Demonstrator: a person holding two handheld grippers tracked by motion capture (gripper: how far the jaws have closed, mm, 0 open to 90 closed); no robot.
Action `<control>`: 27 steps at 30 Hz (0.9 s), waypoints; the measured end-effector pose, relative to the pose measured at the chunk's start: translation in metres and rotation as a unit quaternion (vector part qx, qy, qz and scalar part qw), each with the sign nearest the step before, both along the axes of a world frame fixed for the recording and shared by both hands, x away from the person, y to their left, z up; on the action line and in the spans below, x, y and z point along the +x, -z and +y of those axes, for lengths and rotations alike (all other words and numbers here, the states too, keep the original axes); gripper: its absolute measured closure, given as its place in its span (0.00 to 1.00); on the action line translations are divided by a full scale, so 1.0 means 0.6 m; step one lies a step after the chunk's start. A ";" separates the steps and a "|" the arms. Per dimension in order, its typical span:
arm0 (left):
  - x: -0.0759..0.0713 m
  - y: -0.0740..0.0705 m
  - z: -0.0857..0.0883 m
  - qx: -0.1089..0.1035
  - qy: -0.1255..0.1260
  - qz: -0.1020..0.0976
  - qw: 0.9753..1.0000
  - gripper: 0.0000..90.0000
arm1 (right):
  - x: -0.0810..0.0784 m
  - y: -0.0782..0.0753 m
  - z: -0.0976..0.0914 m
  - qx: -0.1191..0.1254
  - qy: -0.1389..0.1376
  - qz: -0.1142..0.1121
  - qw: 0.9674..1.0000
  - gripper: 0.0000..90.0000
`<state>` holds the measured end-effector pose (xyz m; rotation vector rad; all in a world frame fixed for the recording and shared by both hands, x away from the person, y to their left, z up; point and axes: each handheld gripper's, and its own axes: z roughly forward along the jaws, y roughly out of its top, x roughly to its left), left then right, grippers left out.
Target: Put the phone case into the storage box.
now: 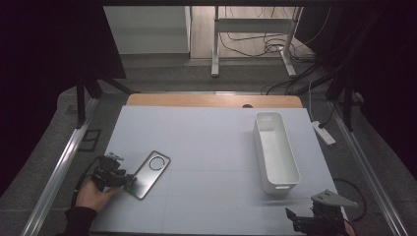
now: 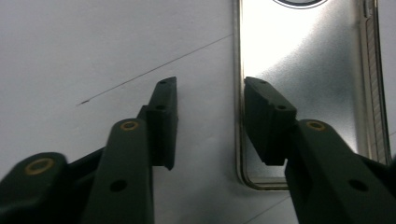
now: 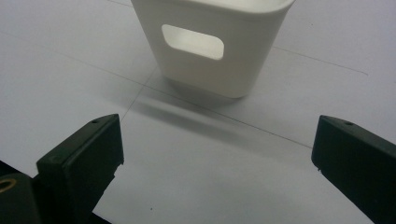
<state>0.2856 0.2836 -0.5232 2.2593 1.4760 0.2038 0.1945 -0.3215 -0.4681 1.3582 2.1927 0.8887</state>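
Observation:
A flat, shiny phone case (image 1: 150,173) with a round cut-out lies on the pale mat at the front left. My left gripper (image 1: 129,181), held in a hand, is at the case's near corner. In the left gripper view the case (image 2: 303,70) runs up the right side, and the left gripper (image 2: 210,93) straddles its long edge: one jaw hangs over the case, the other over bare mat, with a gap showing. My right gripper (image 1: 295,216) is at the front right, and in its own view the right gripper (image 3: 215,135) stands wide open, facing the slotted end of a white bin (image 3: 233,70).
The long white bin (image 1: 282,186) stands lengthwise on the right half of the mat (image 1: 196,137) with nothing in it. Metal rails run along both sides. A white power strip (image 1: 323,132) lies beyond the right edge. A wooden strip borders the far side.

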 end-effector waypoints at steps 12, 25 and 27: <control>0.002 -0.003 -0.008 -0.026 0.010 0.022 0.999 0.97 | 0.000 0.000 0.000 -0.001 -0.001 -0.001 1.000 0.03; -0.006 0.004 0.003 -0.061 0.002 -0.001 0.998 0.99 | -0.003 -0.001 0.000 -0.001 -0.001 -0.003 1.000 0.03; -0.009 -0.002 -0.002 -0.059 0.005 -0.014 0.998 0.99 | -0.003 -0.001 0.000 0.000 -0.001 -0.004 1.000 0.03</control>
